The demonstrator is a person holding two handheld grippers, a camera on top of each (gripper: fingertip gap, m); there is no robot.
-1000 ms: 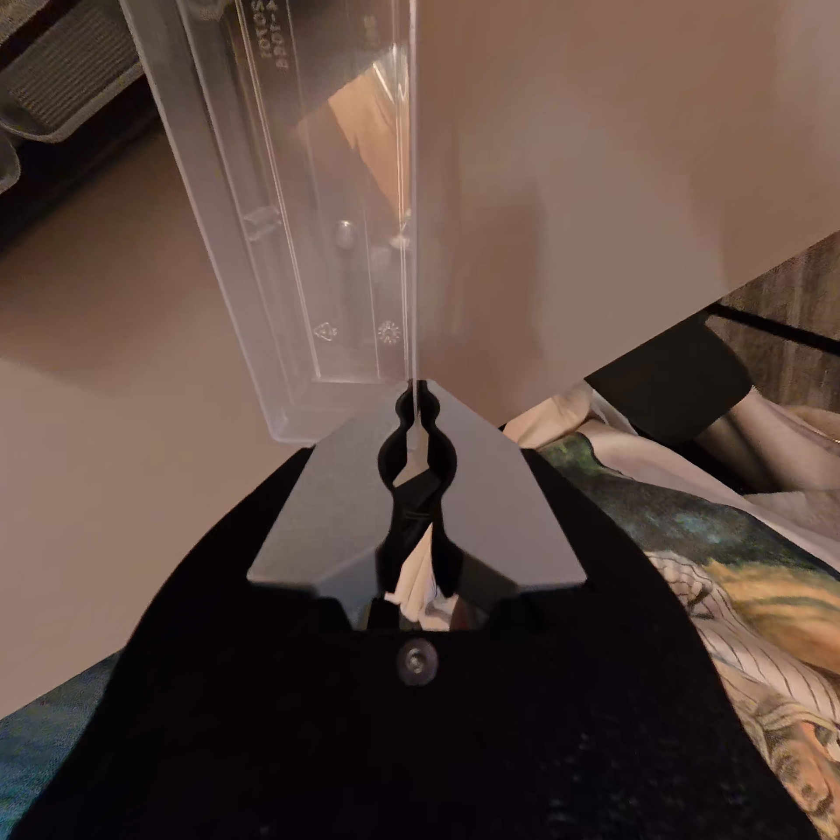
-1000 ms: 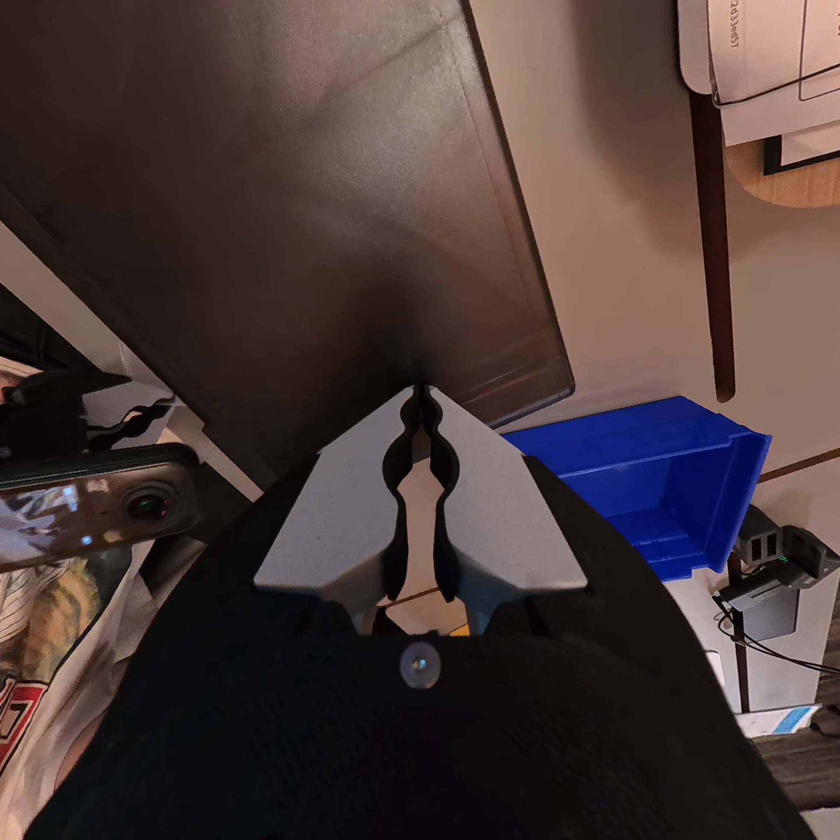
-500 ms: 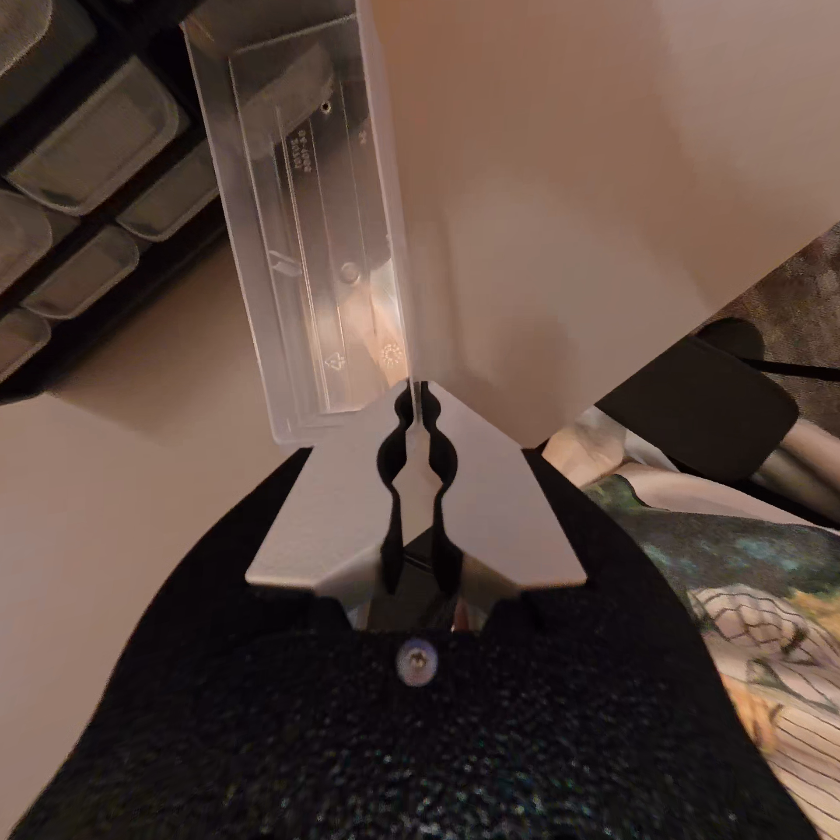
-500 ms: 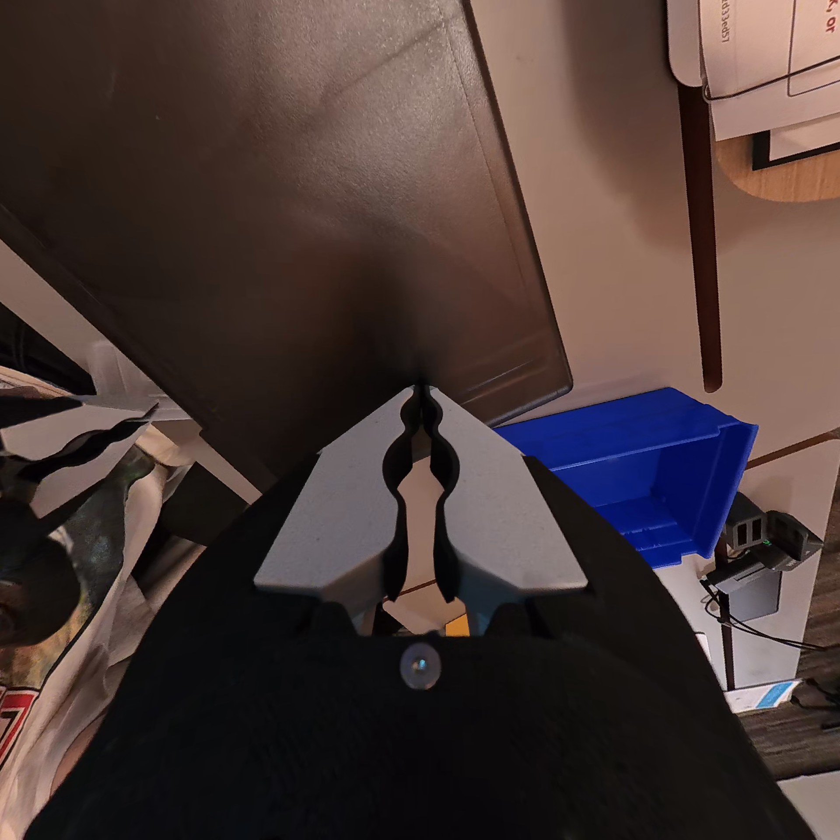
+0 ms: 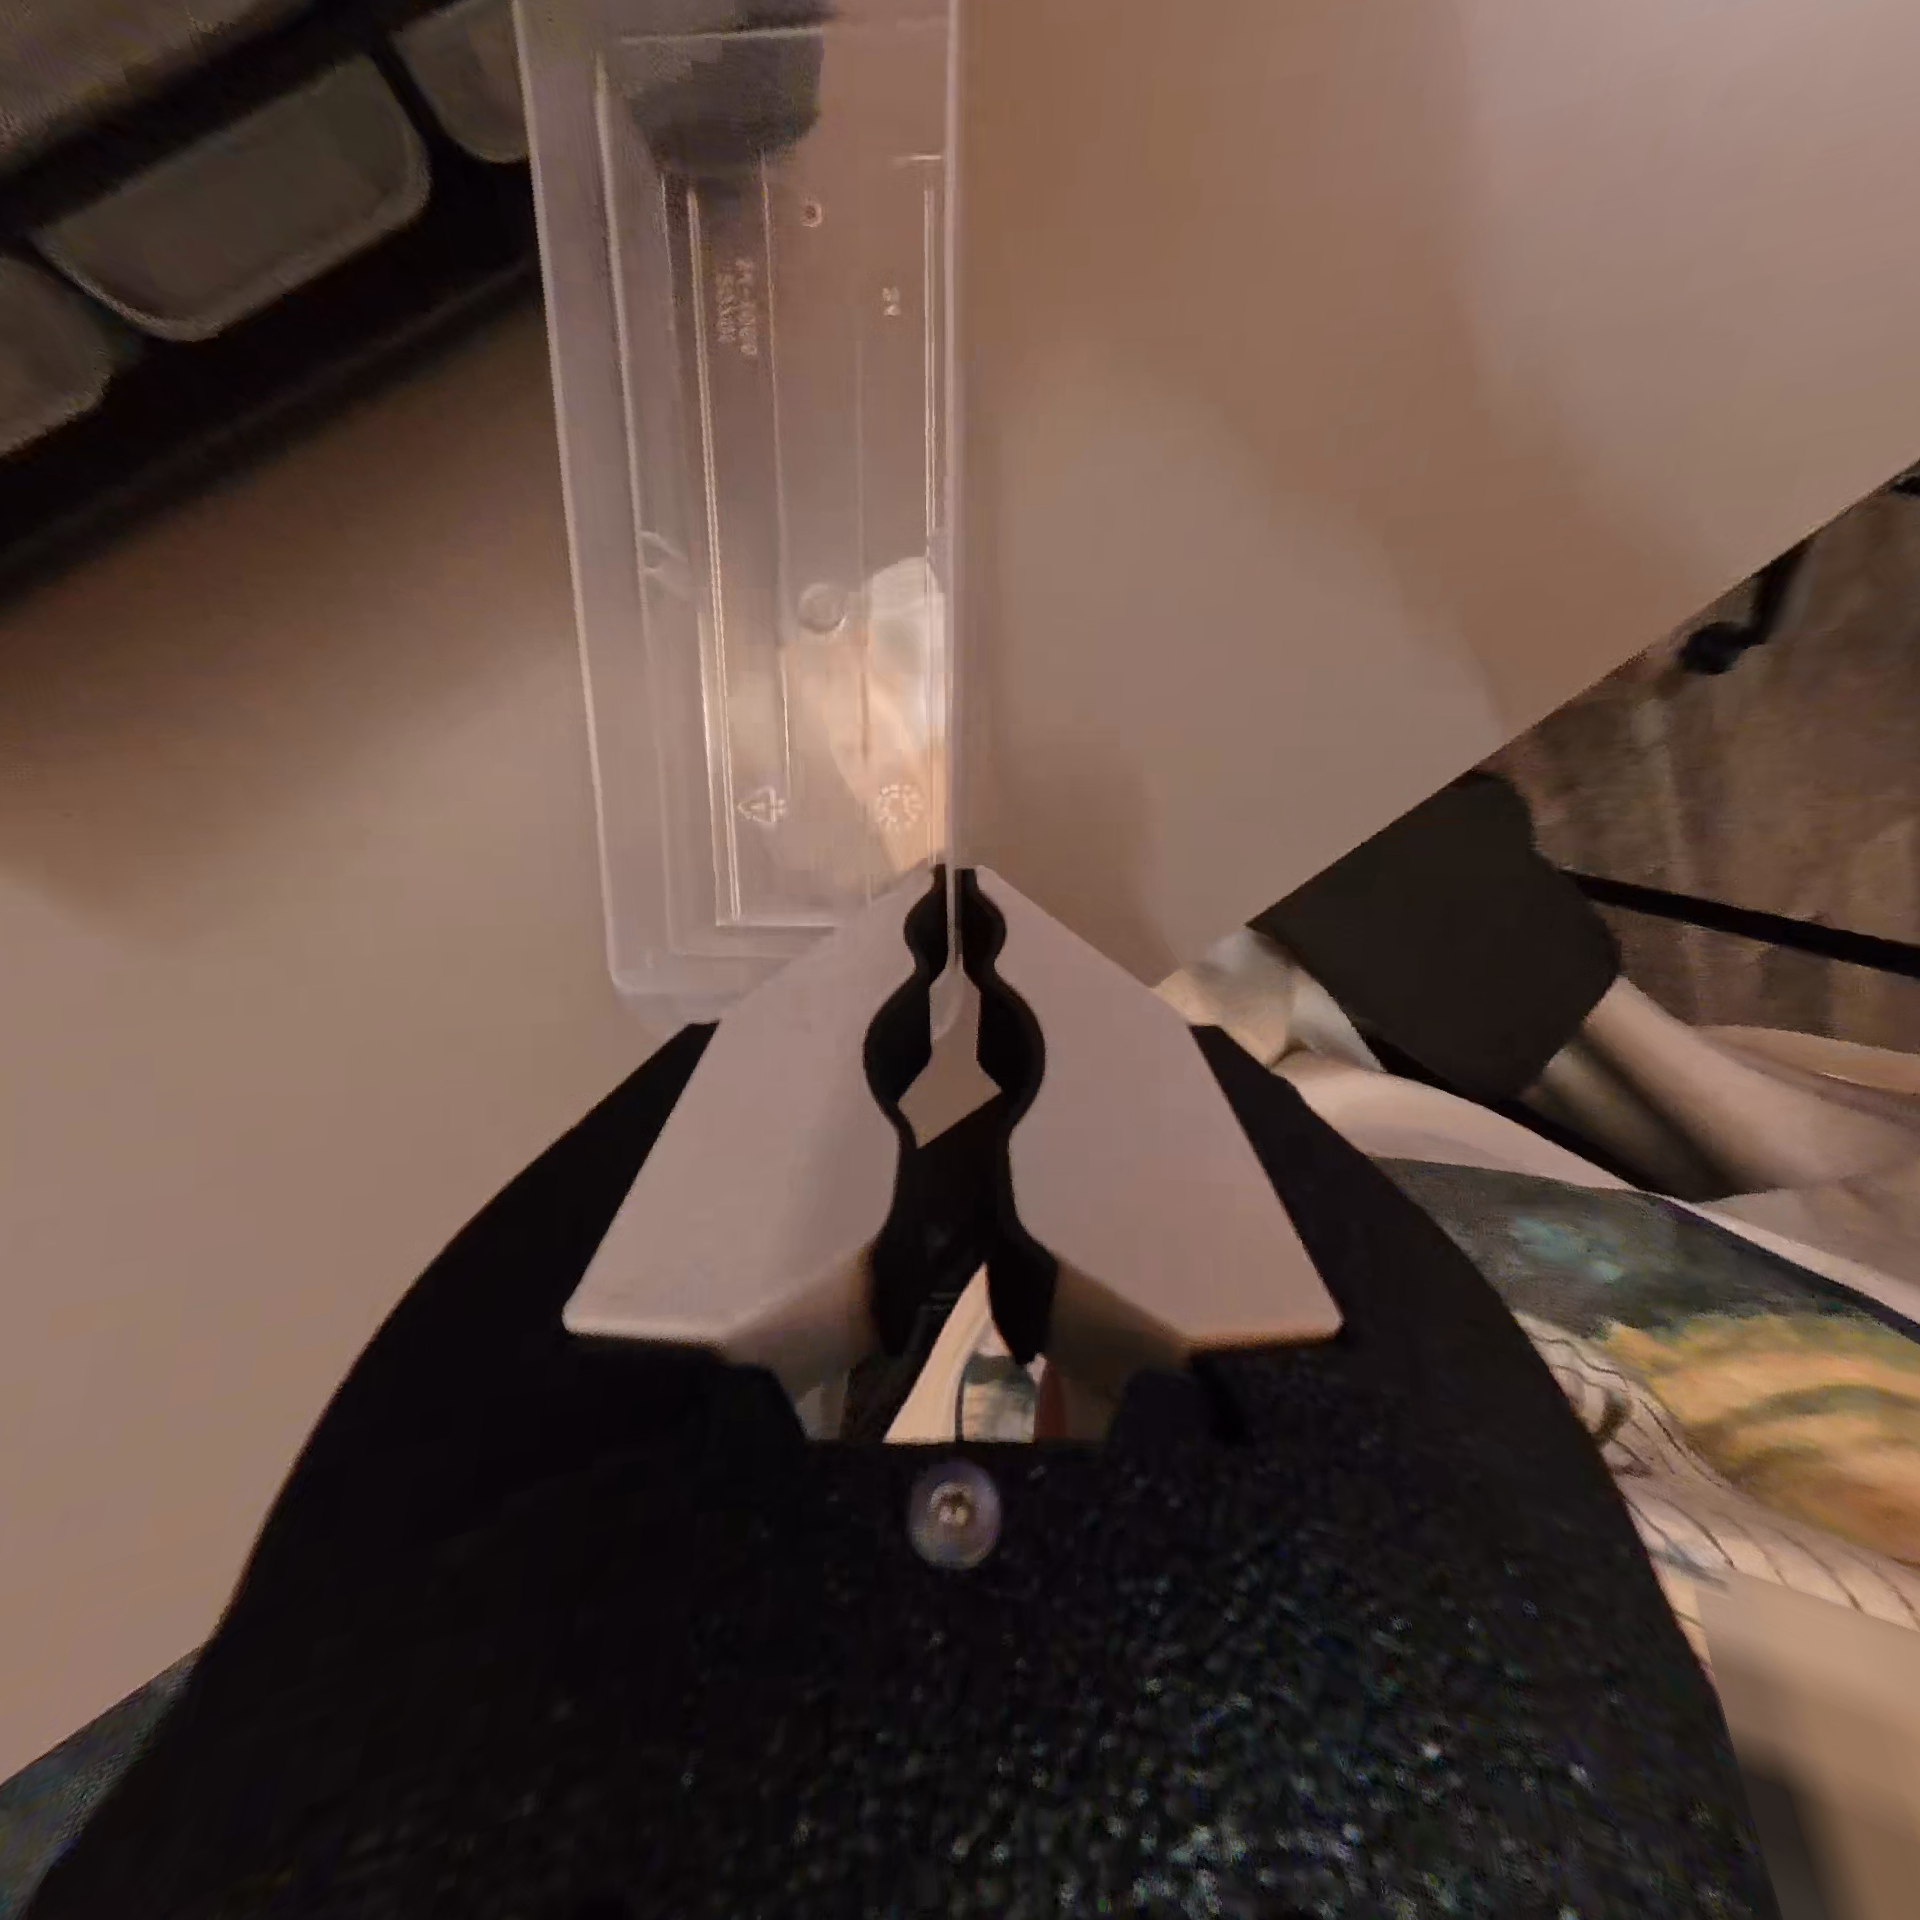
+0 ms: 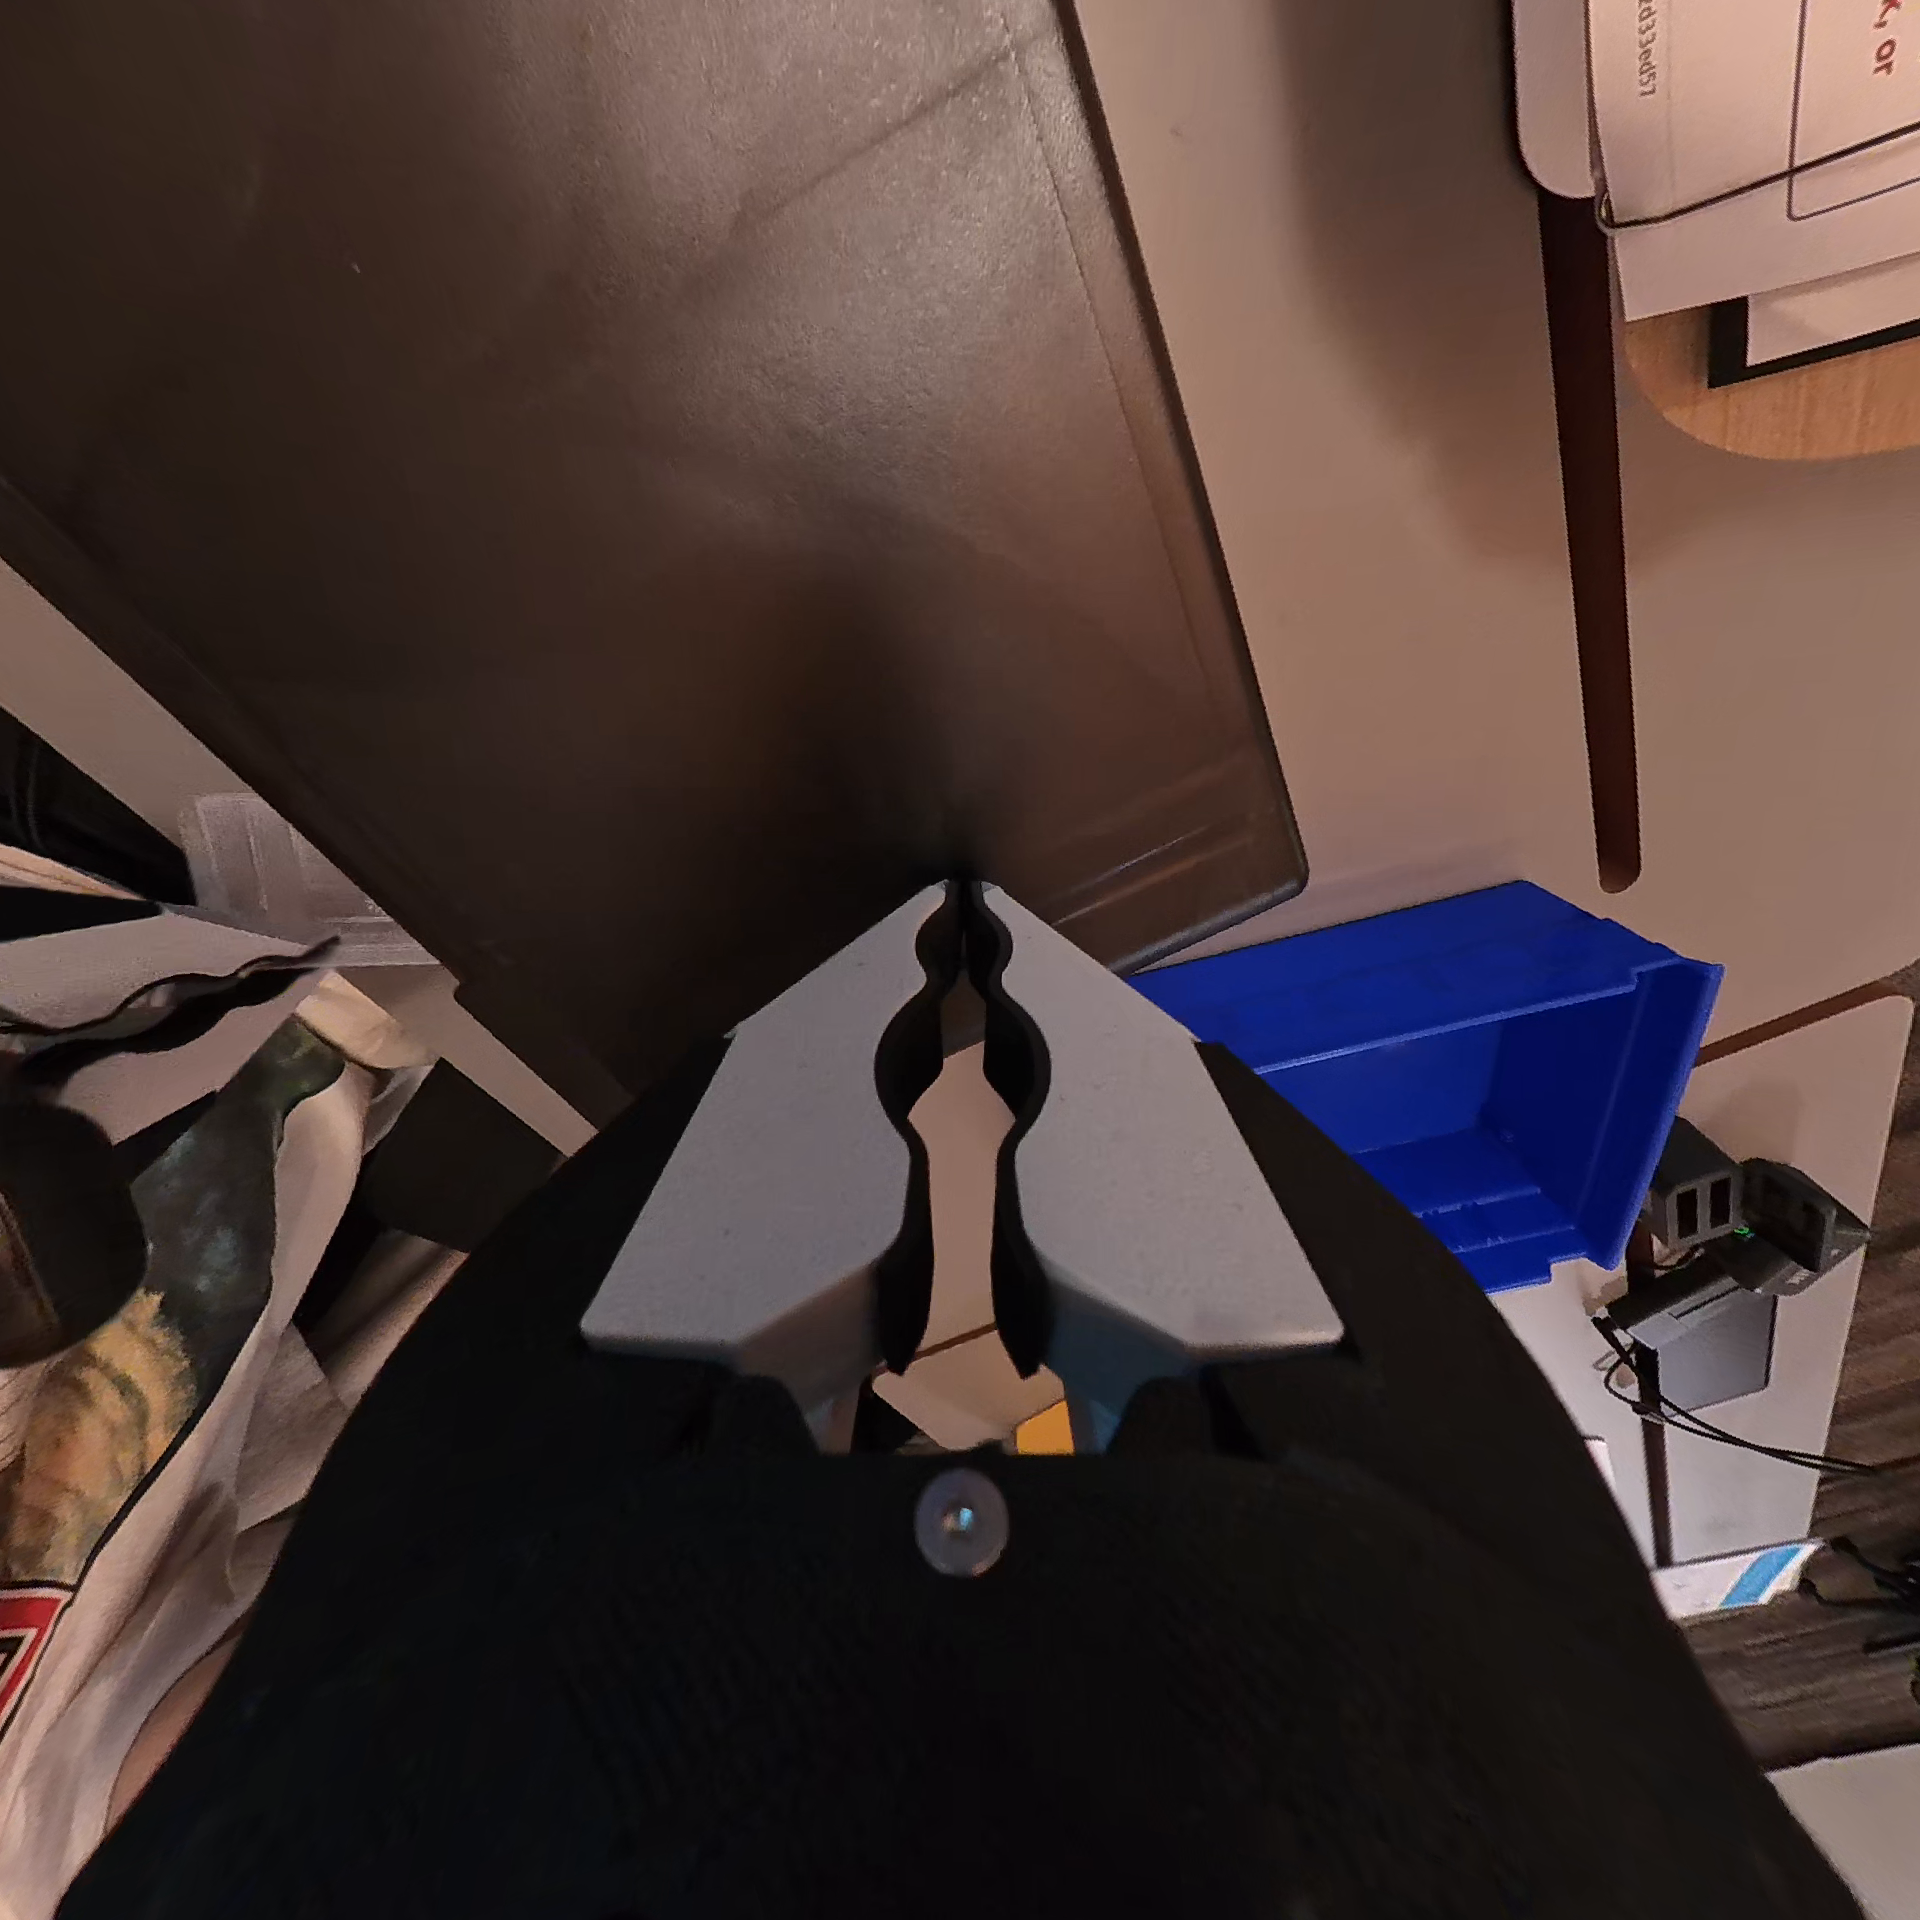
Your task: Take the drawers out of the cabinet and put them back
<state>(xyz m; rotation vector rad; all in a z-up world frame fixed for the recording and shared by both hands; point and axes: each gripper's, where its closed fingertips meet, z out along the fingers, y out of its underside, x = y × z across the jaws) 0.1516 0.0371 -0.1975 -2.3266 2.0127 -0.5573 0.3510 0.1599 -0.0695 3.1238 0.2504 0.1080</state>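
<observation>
The dark cabinet (image 6: 582,468) is filling most of the right wrist view, and the right gripper (image 6: 961,891) is pressing its clenched fingertips against the cabinet's near edge; whether they are pinching anything there is unclear. A blue bin (image 6: 1455,1070) is sitting just beside the cabinet's lower right corner. The clear drawer (image 5: 758,499) is hanging in front of the cabinet's drawer fronts (image 5: 239,239), with the left gripper (image 5: 956,883) clamping its thin side wall.

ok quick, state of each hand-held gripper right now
left hand-held gripper: closed on the clear drawer
right hand-held gripper: closed on the dark cabinet edge
</observation>
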